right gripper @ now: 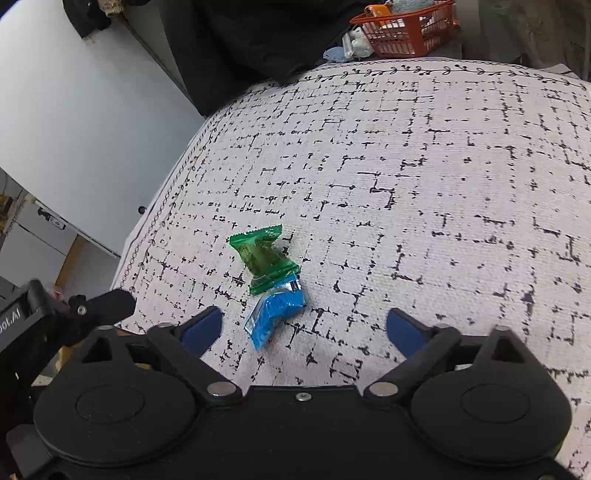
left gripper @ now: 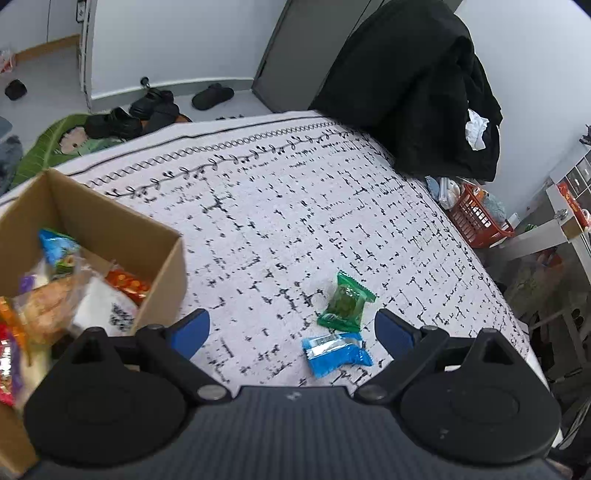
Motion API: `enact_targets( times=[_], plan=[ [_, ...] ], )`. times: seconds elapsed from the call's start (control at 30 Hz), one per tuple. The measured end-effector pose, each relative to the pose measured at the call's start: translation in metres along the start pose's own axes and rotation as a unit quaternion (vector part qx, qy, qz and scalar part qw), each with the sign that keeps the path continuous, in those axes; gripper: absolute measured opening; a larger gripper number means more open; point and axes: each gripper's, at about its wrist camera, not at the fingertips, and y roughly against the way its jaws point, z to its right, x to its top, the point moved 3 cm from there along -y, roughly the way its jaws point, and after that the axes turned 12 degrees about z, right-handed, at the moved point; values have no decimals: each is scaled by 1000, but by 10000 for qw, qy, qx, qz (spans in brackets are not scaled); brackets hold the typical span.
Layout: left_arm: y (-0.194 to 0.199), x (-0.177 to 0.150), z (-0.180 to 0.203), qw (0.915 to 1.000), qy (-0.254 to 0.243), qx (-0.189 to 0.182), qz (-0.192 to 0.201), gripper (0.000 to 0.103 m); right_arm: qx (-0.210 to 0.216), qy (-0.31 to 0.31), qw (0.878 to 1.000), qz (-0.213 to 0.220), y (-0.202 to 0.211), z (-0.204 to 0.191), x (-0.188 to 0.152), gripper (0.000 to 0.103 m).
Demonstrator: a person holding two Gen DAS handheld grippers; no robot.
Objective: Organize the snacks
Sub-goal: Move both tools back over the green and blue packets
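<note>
cardboard box (left gripper: 110,225): left and bottom sides cut off by the picture's edge
snacks in box (left gripper: 48,302): blurry; heaped up, some hide others
orange basket (right gripper: 406,29): top cut off

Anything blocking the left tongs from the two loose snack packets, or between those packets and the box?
Nothing visible. The left tongs are open, with the green packet and blue packet lying just ahead on bare patterned cloth. Only cloth separates them from the cardboard box.

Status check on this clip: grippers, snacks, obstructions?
Left gripper and right gripper open, empty. Green snack and blue snack loose on cloth; box part-filled. Nothing in the way.
</note>
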Motion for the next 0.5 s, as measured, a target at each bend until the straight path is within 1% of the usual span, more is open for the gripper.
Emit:
enact_targets(
  times=[0.03, 0.1, 0.17, 0.23, 0.4, 0.5],
  plan=[
    [-4, 0, 0, 10000, 8, -19, -28, 95, 6, 40, 10000, -42, -4, -1, -1, 84],
    [-12, 1, 2, 10000, 25, -75, -58, 95, -2, 101, 9999, -132, -13, -3, -4, 79],
    [-19, 2, 2, 9998, 54, -146, -95, 94, -1, 163, 9997, -162, -21, -6, -6, 77],
    [-28, 3, 3, 9997, 72, -193, -150, 93, 50, 194, 9997, -173, -27, -10, -7, 71],
    [-49, 2, 7, 9989, 94, -344, -290, 89, 157, 318, 9991, -221, -42, -19, -10, 68],
    [-59, 3, 9, 9984, 76, -443, -345, 87, 47, 389, 9986, -352, -55, -20, -14, 57]
  ],
)
